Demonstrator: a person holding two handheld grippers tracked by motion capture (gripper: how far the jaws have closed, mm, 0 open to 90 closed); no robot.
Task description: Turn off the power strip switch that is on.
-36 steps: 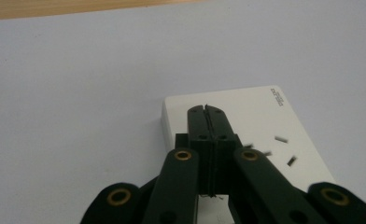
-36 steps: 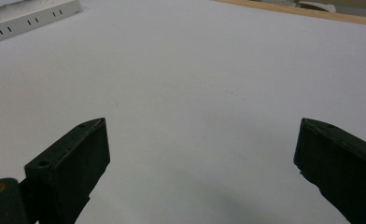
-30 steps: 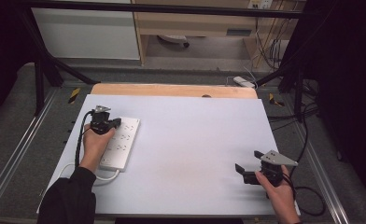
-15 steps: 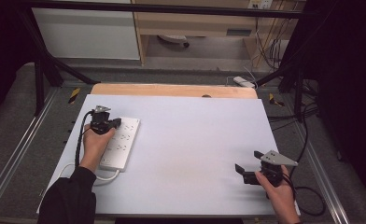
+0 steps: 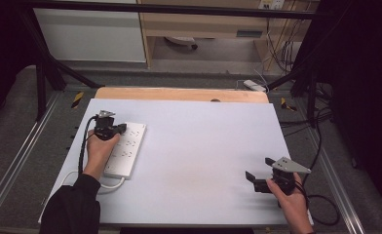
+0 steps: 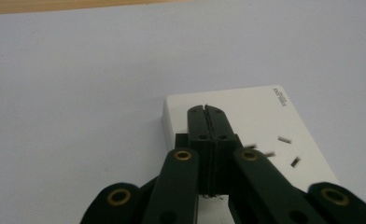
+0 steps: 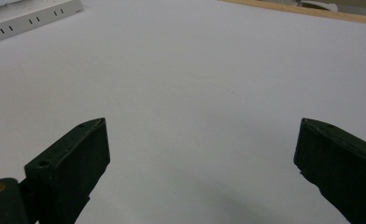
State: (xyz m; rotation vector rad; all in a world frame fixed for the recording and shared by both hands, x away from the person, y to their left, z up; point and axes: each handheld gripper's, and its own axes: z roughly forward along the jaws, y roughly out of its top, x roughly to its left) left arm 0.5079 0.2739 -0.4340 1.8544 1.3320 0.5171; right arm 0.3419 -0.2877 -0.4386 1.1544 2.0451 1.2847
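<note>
A white power strip (image 5: 126,148) lies on the left part of the white table (image 5: 194,146), its cable curling off its near end. My left gripper (image 5: 122,128) rests over the strip's far end with its jaws pressed together and nothing between them. In the left gripper view the same gripper (image 6: 206,108) stands shut above the strip's (image 6: 265,116) end, beside several socket slots. At the table's near right my right gripper (image 5: 250,177) is open and holds nothing. The right gripper view has that gripper (image 7: 200,140) wide open over bare table, the power strip (image 7: 27,18) far off.
A wooden board (image 5: 179,93) edges the table's far side. Black frame bars (image 5: 43,73) stand at the left and right. A white adapter (image 5: 254,86) and cables (image 5: 276,44) lie on the floor beyond. A black cable (image 5: 323,204) trails from the right gripper.
</note>
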